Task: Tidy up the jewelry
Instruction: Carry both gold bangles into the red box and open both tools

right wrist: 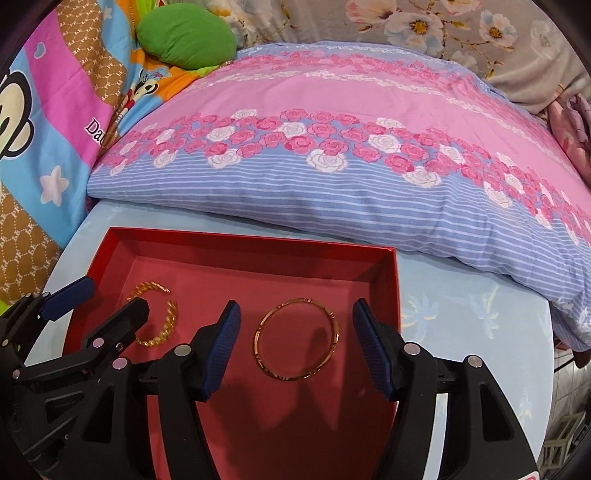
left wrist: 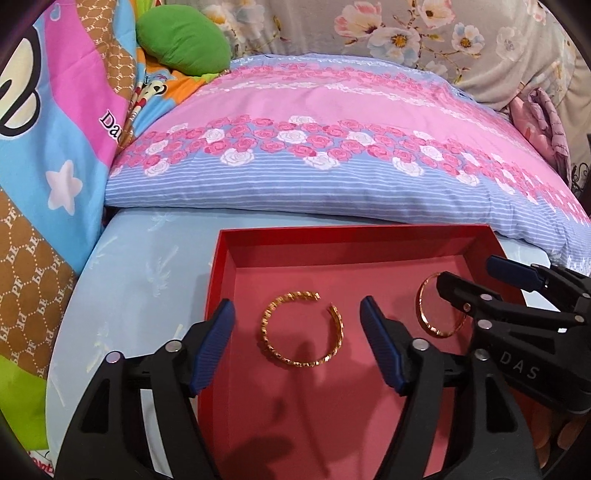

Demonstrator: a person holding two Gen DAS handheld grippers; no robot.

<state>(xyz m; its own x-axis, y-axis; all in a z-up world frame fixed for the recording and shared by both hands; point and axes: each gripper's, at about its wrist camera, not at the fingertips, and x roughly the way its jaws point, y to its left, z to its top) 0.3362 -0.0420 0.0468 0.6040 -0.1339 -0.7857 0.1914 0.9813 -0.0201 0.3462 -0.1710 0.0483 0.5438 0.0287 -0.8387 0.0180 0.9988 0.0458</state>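
Note:
A shallow red box point(left wrist: 351, 233) lies on the light blue bed sheet. On its floor to the left rests a twisted gold open cuff bracelet point(left wrist: 264, 326), flat between the blue pads of my left gripper point(left wrist: 295, 317), which is open and does not touch it. To the right a thin round gold bangle point(right wrist: 295, 377) lies flat between the pads of my right gripper point(right wrist: 295, 317), also open and clear of it. In the left wrist view the right gripper point(left wrist: 469, 273) partly hides the bangle point(left wrist: 421, 317). In the right wrist view the left gripper point(right wrist: 114, 295) covers part of the cuff point(right wrist: 172, 314).
A big pink and blue rose-print pillow point(left wrist: 332, 155) lies just behind the box. A bright cartoon blanket point(left wrist: 55, 147) and a green cushion point(left wrist: 181, 40) are on the left. Floral fabric point(right wrist: 443, 22) runs along the back. Blue sheet point(right wrist: 461, 332) shows right of the box point(right wrist: 240, 236).

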